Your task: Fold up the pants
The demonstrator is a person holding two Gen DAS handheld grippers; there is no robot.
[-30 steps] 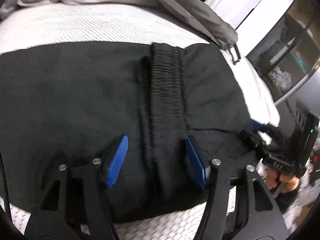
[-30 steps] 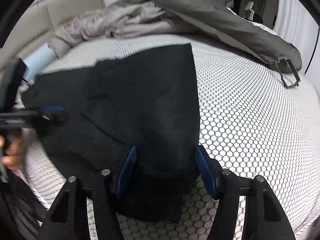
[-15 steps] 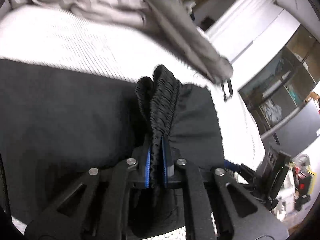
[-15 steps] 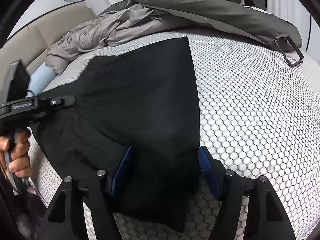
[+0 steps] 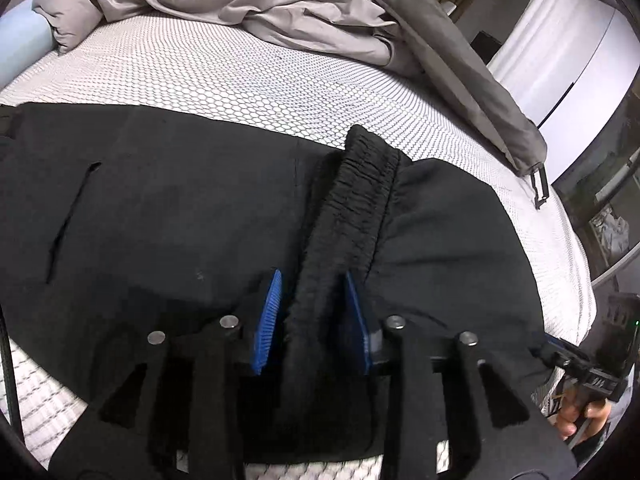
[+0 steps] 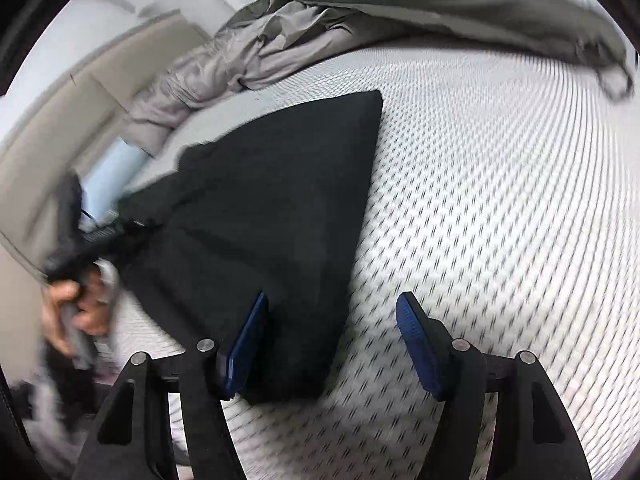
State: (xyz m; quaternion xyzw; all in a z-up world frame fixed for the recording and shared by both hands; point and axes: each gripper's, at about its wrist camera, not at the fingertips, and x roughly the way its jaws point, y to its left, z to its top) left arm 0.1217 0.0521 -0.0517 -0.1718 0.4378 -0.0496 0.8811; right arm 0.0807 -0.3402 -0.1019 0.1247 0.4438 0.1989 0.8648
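Note:
Black pants (image 5: 168, 208) lie spread on the white honeycomb mattress (image 5: 248, 72). Their ribbed elastic waistband (image 5: 356, 200) is bunched into a raised ridge that runs between my left gripper's blue pads. The left gripper (image 5: 314, 312) is partly open, with the pads apart on either side of the ridge. In the right wrist view the pants (image 6: 280, 208) form a flat folded panel. My right gripper (image 6: 330, 332) is open over their near corner, the left pad over the cloth and the right pad over bare mattress.
A crumpled grey duvet (image 5: 256, 4) lies across the far side of the bed, with a light blue pillow (image 5: 20, 44) at the far left. The mattress edge and dark shelving (image 5: 612, 208) are at the right. The view from the right wrist is motion-blurred.
The left gripper closed on the waistband ridge half a second ago and has now opened partway, the ridge still between its pads. The right gripper has shifted right, off the cloth's corner.

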